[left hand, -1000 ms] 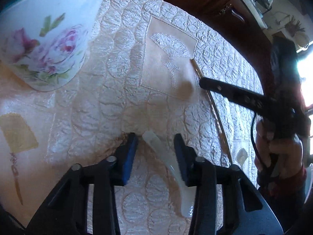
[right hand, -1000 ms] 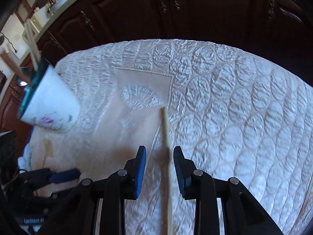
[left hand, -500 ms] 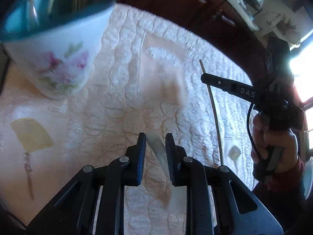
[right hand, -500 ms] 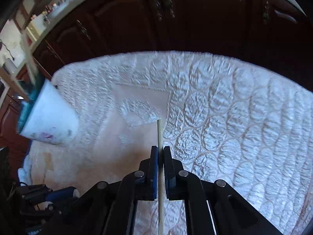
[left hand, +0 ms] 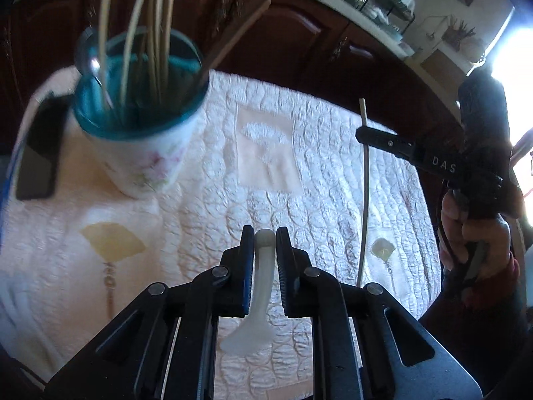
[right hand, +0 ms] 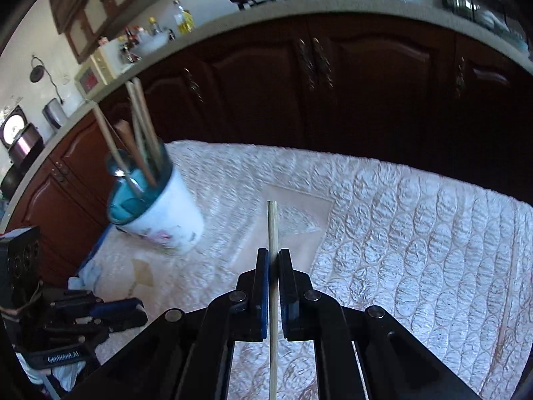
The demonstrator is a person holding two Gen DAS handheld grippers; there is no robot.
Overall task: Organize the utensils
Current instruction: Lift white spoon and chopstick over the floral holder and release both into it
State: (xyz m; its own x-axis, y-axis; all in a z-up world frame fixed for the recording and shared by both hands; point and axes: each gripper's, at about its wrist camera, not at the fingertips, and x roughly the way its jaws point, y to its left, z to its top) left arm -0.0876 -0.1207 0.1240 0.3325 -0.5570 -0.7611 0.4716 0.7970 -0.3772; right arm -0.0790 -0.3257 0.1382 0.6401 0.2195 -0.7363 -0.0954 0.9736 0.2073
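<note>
My left gripper (left hand: 265,233) is shut on a white plastic spoon (left hand: 261,283), held by its handle above the quilted tablecloth (left hand: 316,173), bowl end towards the camera. My right gripper (right hand: 273,253) is shut on a thin wooden chopstick (right hand: 272,226), lifted off the cloth; it also shows in the left wrist view (left hand: 365,180). A white floral cup with a teal inside (left hand: 143,146) stands at the left, holding several chopsticks and a metal spoon; it shows in the right wrist view (right hand: 163,213) too.
A dark phone (left hand: 40,156) lies left of the cup. Dark wooden cabinets (right hand: 333,86) stand behind the table. Another thin stick (right hand: 508,303) lies on the cloth at the right. The left gripper's body (right hand: 83,316) sits at the lower left of the right wrist view.
Both grippers closed, the left on the white spoon and the right on the chopstick, then rose off the cloth. Both views tilted up, bringing the cup's rim and cabinets into sight.
</note>
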